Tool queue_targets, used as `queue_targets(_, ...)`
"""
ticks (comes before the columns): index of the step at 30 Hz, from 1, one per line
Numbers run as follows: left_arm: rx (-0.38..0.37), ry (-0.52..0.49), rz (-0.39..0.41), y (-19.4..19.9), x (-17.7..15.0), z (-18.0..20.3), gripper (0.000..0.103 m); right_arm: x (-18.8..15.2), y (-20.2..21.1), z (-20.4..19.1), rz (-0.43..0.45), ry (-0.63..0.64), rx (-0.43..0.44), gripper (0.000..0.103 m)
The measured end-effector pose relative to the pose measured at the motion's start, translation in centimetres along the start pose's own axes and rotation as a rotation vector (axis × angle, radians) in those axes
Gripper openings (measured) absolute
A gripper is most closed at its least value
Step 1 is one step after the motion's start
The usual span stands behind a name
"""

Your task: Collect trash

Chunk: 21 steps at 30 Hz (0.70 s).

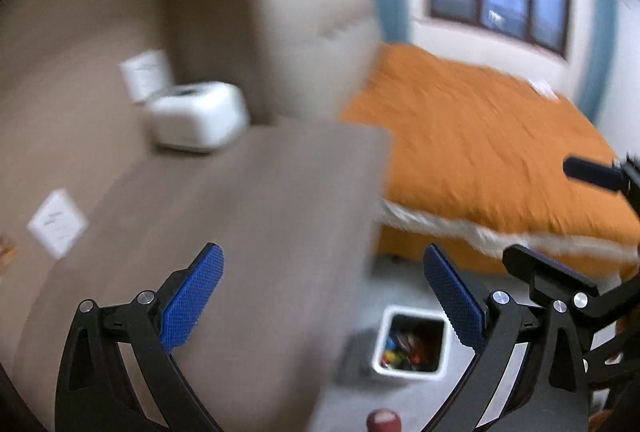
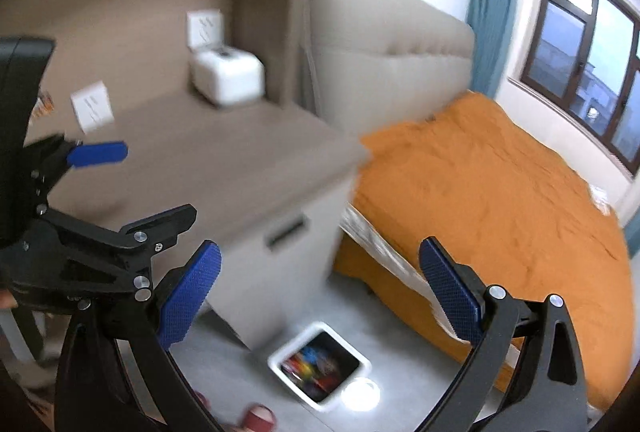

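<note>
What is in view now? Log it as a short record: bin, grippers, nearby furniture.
bin: white square trash bin on the grey floor, colourful wrappers inside
left gripper: open, empty
right gripper: open, empty
cabinet: beige cabinet top, a white box-shaped appliance on it
bed: orange bedspread, right of the cabinet

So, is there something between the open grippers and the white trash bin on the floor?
Nothing visible blocks it. The trash bin stands open-topped on the floor, between the nightstand and the bed, already holding colourful trash. Both the left gripper and the right gripper are open and empty above it.
</note>
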<state>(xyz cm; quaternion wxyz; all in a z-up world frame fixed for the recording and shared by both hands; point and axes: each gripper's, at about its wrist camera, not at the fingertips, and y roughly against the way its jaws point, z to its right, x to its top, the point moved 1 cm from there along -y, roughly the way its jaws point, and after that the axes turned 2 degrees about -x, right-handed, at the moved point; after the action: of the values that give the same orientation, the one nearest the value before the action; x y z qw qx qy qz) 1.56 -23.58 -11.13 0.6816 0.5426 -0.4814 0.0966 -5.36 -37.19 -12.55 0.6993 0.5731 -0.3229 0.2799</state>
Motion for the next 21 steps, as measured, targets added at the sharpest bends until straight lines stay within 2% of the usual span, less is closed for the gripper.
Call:
queue_targets(6, 0.188, 0.2, 0.096, 6.2, 0.1, -8.7, 0.098, 5.2, 0.5, -5.6, 0.051, -0.016, 0.167, 0.099)
queue_targets(10, 0.313, 0.22, 0.085, 8.3, -0.1, -12.4, 0.098, 8.1, 0.8, -8.7, 0.077, -0.03, 0.272, 0.099)
queue_targets(13, 0.393, 0.224, 0.112, 9.9, 0.0, -14.6, 0.098, 10.9, 1.1, -11.3, 0.106, -0.032, 0.339, 0.099)
queue_targets(17, 0.421, 0.284, 0.135, 12.5, 0.2, -17.3, 0.098, 13.4, 2.1, -14.8, 0.168, -0.038, 0.309, 0.099)
queue_targets(21, 0.438, 0.334, 0.162, 14.3, 0.0, -19.2, 0.098, 14.4, 2.7, -17.0, 0.2, -0.034, 0.288, 0.099)
